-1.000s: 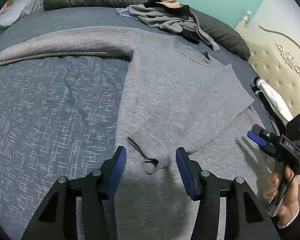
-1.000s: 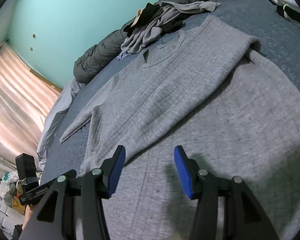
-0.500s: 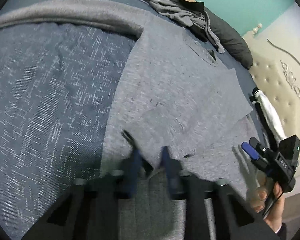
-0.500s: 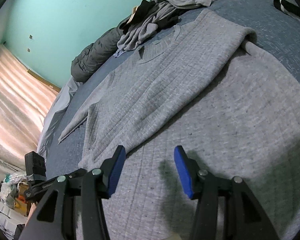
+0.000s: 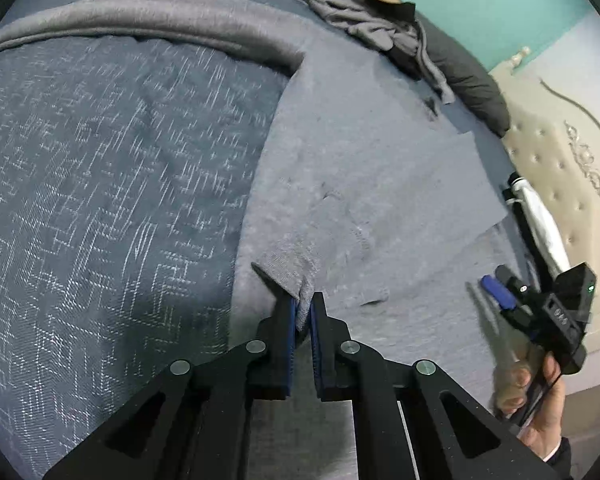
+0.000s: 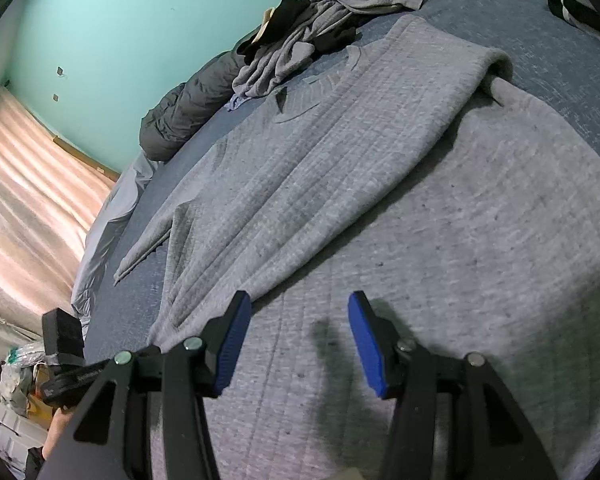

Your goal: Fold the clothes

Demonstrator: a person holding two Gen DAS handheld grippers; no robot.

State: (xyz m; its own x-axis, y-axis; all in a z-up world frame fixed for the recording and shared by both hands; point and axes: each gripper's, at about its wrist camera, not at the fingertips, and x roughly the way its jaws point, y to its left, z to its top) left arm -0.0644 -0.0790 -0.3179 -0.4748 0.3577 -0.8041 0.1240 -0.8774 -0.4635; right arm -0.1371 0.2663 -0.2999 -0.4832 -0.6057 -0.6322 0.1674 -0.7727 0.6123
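Now left gripper (image 5: pixel 303 307) pinches the sleeve cuff (image 5: pixel 296 276) edge

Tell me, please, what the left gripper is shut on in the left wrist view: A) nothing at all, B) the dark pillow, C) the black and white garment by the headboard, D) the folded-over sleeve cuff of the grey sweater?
D: the left gripper has its blue pads pressed onto the cuff end of the grey sweater, whose sleeve lies folded across its body.

No legible txt anywhere.
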